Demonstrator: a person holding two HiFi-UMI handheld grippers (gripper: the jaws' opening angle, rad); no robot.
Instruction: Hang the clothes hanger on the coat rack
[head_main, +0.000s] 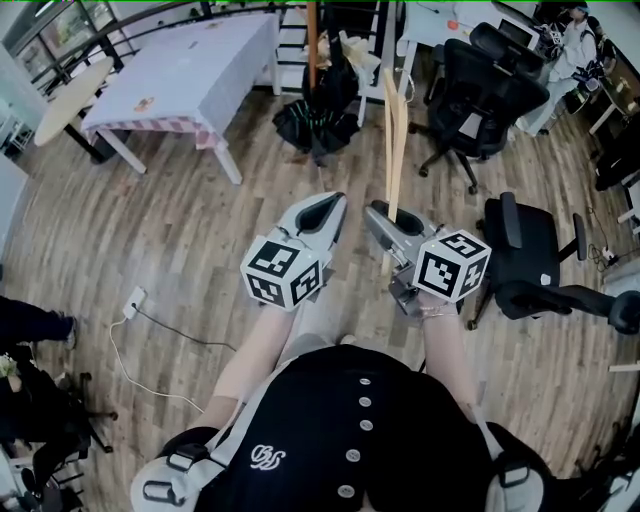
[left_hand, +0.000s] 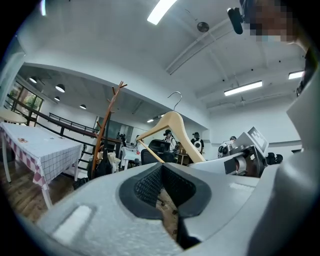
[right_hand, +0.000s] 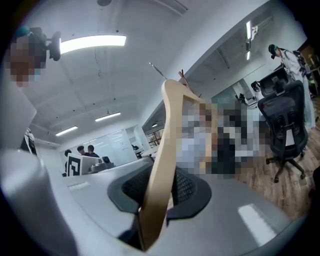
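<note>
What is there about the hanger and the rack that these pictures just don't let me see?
- Head view: pegs of the rack, cut off by the top edge.
- Head view: hook of the hanger, too thin to make out.
- Right gripper view: most of the rack and the hanger's far arm, under a mosaic patch.

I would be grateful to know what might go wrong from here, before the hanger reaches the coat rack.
1. The jaws of the right gripper hold the hanger by one arm only, with the hook far above the grip, so it may swing or slip.
2. Dark bags sit at the foot of the coat rack and an office chair stands nearby, so stepping in could mean a trip or bump.
</note>
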